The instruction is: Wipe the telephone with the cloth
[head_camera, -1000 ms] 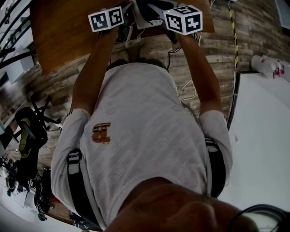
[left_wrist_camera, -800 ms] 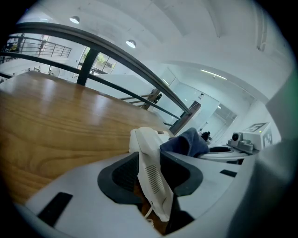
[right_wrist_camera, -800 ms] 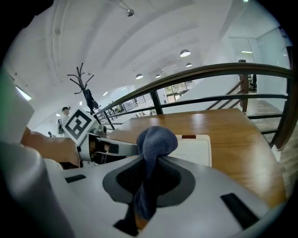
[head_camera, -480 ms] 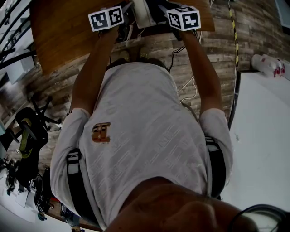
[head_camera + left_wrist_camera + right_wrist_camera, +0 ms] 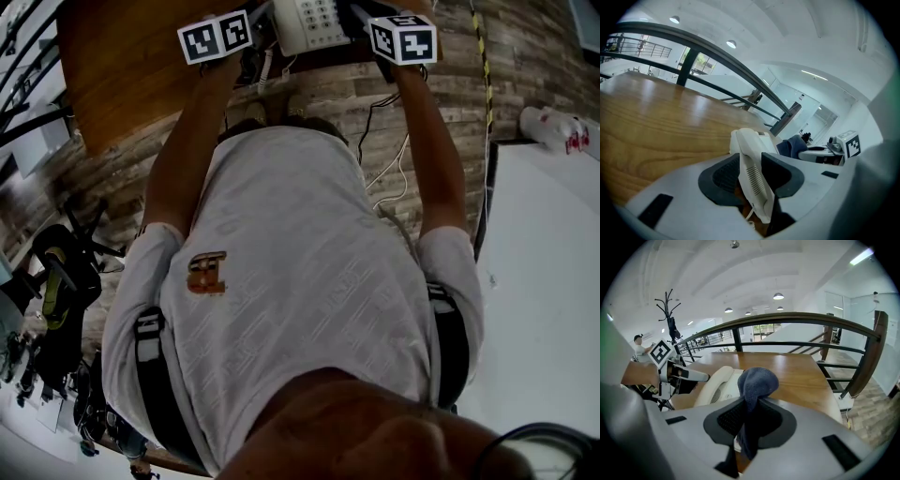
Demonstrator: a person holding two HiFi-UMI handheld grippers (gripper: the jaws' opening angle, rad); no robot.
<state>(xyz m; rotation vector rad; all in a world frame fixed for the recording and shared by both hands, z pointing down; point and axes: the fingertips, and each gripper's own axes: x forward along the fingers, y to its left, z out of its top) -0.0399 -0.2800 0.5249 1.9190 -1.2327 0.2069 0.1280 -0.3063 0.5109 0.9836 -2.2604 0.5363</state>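
A white telephone point(image 5: 309, 22) sits on the wooden table point(image 5: 131, 66) at the top of the head view, keypad showing. My left gripper point(image 5: 752, 177) is shut on the telephone's white handset point(image 5: 754, 187), which runs forward to the phone base point(image 5: 765, 139). My right gripper point(image 5: 750, 420) is shut on a dark blue cloth point(image 5: 758, 384) that bunches up above the jaws, just right of the telephone point(image 5: 717, 383). In the head view only the marker cubes show, left cube point(image 5: 216, 37) and right cube point(image 5: 404, 39), on either side of the phone.
Cables point(image 5: 384, 169) hang from the table's near edge to the plank floor. A white table point(image 5: 548, 281) stands at my right. A dark railing point(image 5: 787, 319) runs behind the wooden table, and a coat stand point(image 5: 670, 319) rises at far left.
My right gripper has shifted to the right and slightly away, uncovering the telephone's keypad in the head view. The left gripper has hardly moved.
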